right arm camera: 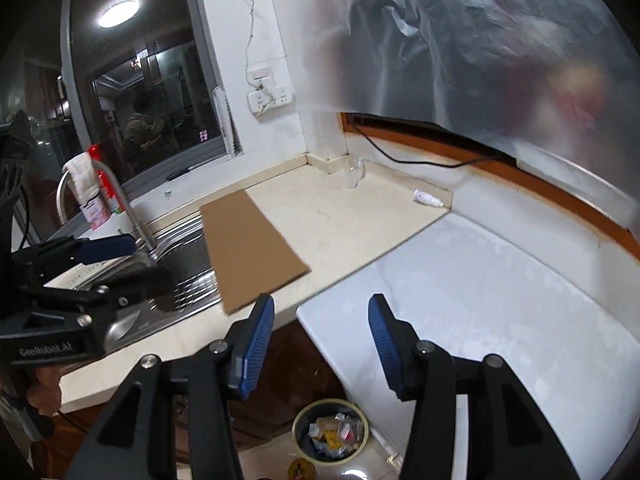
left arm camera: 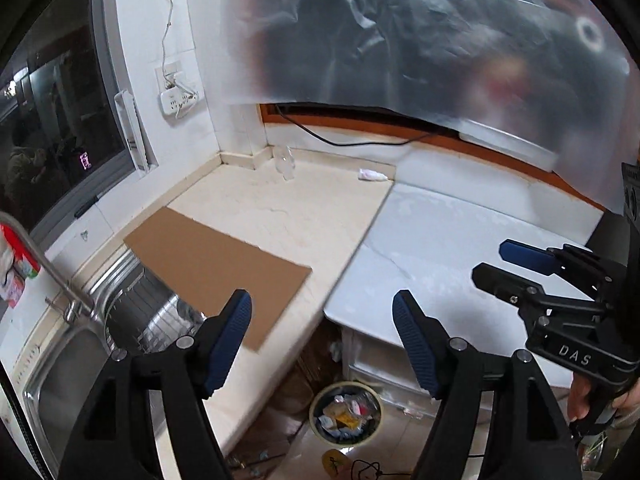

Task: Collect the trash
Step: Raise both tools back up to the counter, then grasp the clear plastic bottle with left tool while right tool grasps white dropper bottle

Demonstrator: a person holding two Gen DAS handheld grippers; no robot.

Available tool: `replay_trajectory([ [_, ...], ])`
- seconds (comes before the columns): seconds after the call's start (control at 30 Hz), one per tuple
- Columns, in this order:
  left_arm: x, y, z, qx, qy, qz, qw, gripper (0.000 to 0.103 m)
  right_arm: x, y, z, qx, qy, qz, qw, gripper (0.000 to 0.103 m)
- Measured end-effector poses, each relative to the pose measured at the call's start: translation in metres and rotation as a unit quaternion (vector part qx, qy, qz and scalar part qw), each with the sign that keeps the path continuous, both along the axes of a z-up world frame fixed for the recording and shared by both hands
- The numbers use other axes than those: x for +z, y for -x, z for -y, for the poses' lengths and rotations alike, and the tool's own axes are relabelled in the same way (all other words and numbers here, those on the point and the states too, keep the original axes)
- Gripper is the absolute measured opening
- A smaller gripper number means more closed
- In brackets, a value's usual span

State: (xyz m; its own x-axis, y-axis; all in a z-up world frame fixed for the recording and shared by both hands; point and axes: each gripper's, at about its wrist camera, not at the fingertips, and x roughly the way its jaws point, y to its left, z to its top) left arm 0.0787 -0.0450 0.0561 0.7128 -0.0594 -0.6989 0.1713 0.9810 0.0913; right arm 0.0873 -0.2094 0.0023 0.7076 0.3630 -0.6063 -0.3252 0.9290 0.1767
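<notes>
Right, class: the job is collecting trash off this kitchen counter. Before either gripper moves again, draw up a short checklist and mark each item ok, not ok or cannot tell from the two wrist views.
1. Left gripper empty, jaws apart: ok.
2. Right gripper empty, jaws apart: ok.
3. Trash bin in sight on the floor below the counter edge, already holding wrappers: ok.
4. Counter free of trash: not ok; a small white tube lies near the back wall.
5. Clear glass jug in the corner, trash or not: cannot tell.
6. Cardboard sheet lying fully on the counter: not ok; one end overhangs the sink.
</notes>
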Motion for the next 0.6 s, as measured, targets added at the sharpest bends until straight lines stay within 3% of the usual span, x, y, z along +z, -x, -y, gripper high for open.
replay_trajectory([
  [0.37, 0.008, -0.116, -0.037, -0.043, -0.008, 0.004, 0.9990, 0.071, -0.004, -0.098, -0.005, -0.048, 0.034, -0.019, 0.998, 0.049],
  [0.6, -0.009, -0.205, -0.066, -0.072, -0.030, -0.026, 0.9966, 0.072, -0.013, -0.162, -0.001, -0.061, 0.042, -0.034, 0.997, 0.049],
])
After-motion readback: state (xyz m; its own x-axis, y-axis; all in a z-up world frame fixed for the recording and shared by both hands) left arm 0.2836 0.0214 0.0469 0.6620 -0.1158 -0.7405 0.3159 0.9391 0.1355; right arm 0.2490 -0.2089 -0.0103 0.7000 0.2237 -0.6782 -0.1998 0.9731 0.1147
